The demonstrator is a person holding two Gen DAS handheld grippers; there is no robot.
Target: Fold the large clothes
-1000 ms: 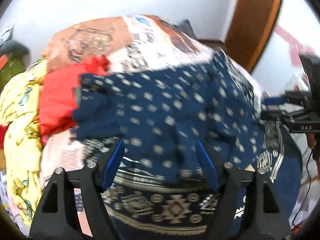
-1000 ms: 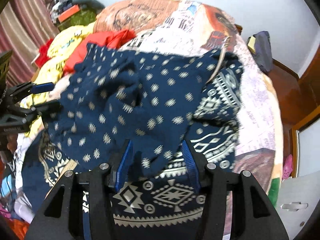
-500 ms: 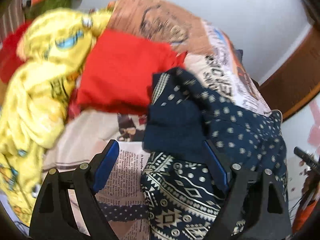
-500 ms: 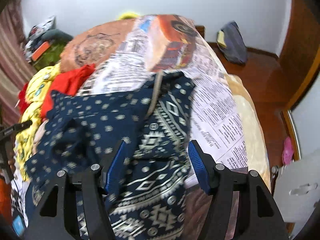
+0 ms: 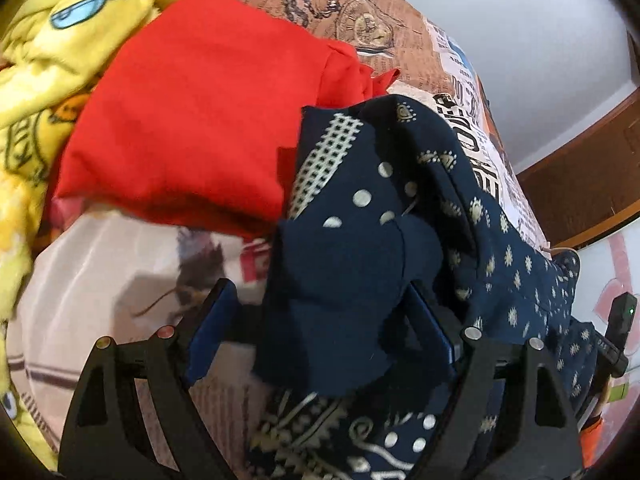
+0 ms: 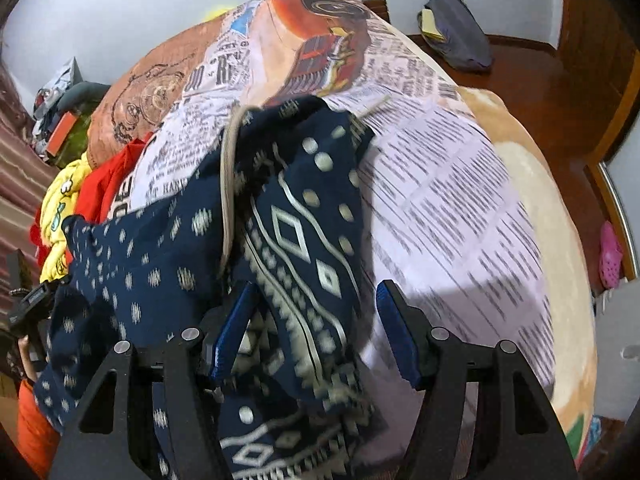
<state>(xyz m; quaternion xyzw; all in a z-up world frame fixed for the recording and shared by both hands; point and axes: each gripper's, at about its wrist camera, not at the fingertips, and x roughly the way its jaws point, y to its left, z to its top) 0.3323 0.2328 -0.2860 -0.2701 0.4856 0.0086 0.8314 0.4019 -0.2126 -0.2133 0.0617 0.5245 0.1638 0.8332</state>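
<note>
**Navy garment heaped on the bed, both jaws apart**

The left gripper (image 5: 320, 332) has jaws spread wide, a bunched navy garment (image 5: 352, 280) between them, unpinched, beside a red cloth (image 5: 192, 112). The right gripper (image 6: 316, 332) has jaws apart over the garment's patterned edge on the bed (image 6: 460, 200).

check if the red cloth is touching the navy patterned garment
Touching: the left wrist view shows the navy patterned garment overlapping the red cloth's right edge, no gap.

Navy patterned garment (image 5: 360, 264) between spread left hand-held gripper (image 5: 320, 332), red cloth (image 5: 200, 108) beside
</note>
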